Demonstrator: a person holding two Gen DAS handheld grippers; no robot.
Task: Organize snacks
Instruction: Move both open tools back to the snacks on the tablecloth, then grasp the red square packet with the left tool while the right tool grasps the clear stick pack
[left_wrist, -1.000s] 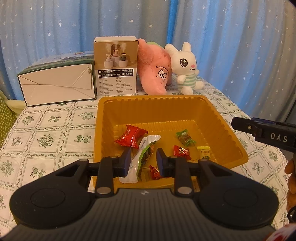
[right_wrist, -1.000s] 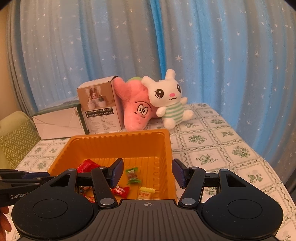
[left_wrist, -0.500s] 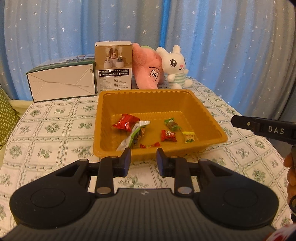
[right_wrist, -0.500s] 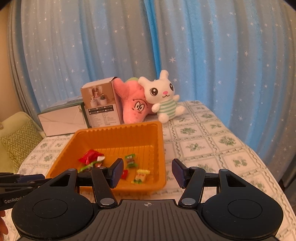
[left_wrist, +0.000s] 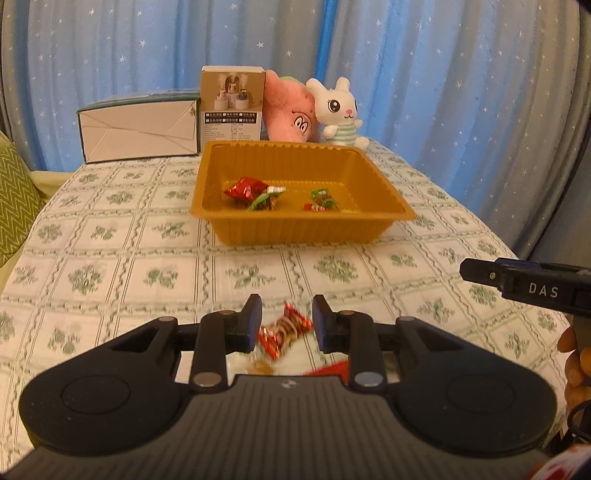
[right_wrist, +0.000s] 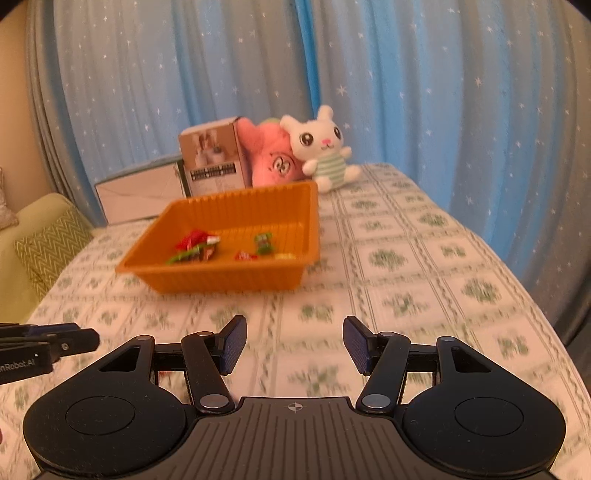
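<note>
**Desk:** What is on the left, and which step is this?

**Photographer:** The left claw (left_wrist: 286, 307) hangs low over the near edge of the counter (left_wrist: 110, 258), its jaws set narrow. A red wrapped candy (left_wrist: 284, 328) shows in the gap between them and appears to lie on the checked cloth. It is blurred, and nothing shows the pads pressing on it. I read this as the pick-up step: one loose snack being lined up for a grasp.

**Desk:** And the middle of the frame?

**Photographer:** The orange tray (left_wrist: 295, 232) stands well beyond the candy, toward the far end of the counter. It already holds several wrapped snacks, among them a red packet (left_wrist: 242, 189). Two boxes and two plush toys stand behind it. More red wrapping (left_wrist: 332, 366) peeks out under the left claw's body, so the sorting looks partly done.

**Desk:** The right side?

**Photographer:** The right claw (right_wrist: 293, 341) is level with the left one and just beside it. Its jaws stand fairly wide, with only cloth between them.

**Desk:** What does the next move call for?

**Photographer:** In my judgement, the left claw should settle down around the candy and close on its middle, not on the twisted ends. Then comes a lift and a carry forward over the tray's near wall. The wrapper is thin and slick, so a shallow pinch could let it slip.
</note>
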